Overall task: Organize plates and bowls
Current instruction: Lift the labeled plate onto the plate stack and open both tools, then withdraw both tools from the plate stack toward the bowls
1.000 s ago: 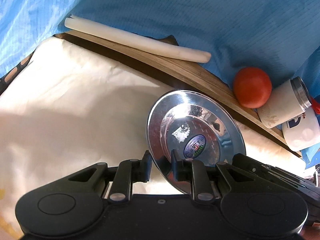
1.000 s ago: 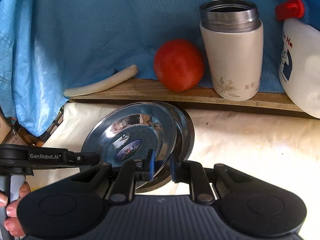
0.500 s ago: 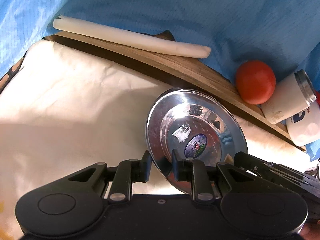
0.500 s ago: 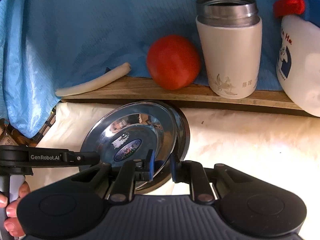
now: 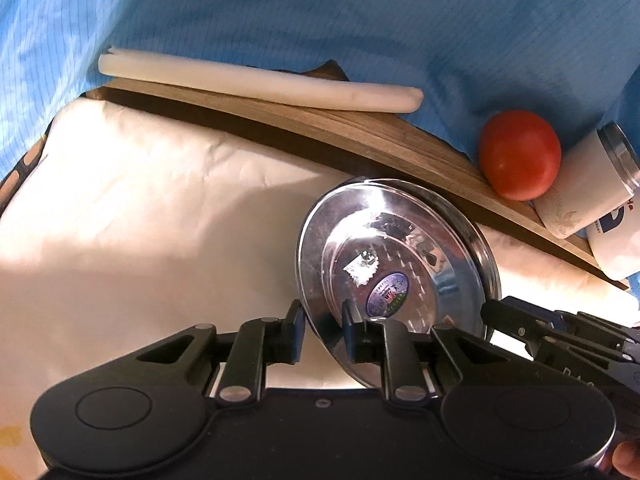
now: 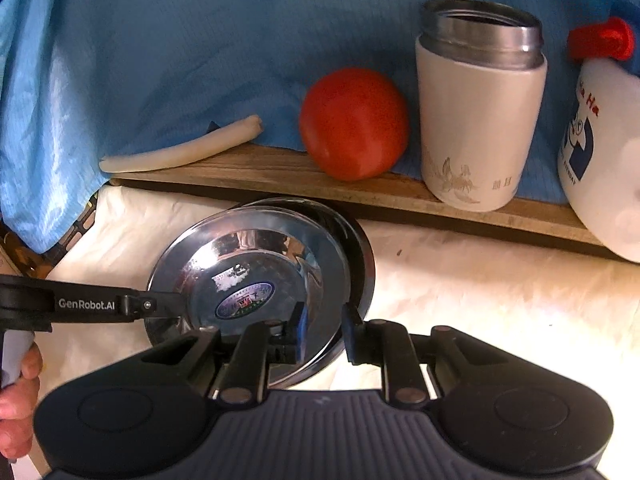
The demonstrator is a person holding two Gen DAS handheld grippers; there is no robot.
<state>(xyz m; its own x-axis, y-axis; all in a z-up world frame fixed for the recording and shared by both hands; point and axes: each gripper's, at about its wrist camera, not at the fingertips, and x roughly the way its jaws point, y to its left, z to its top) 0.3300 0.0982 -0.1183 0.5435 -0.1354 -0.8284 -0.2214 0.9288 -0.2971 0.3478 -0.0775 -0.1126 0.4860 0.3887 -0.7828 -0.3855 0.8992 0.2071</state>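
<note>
Clearly the top plate (image 5: 392, 264) is thin polished steel: light, stiff and slick, so hold it by the rim, never the dished middle. It sits tilted at lower centre of both views, nested over a lower plate (image 6: 366, 264) on the white cloth (image 5: 140, 208). Your left gripper (image 5: 323, 326) is nearly closed and pinches its near rim. Your right gripper (image 6: 323, 326) is also narrow, straddling the rims at lower centre; whether its pads press, I cannot tell. Expect clatter and sliding if either lets go. A tomato (image 6: 354, 124) sits on the board (image 6: 280, 168) above.
</note>
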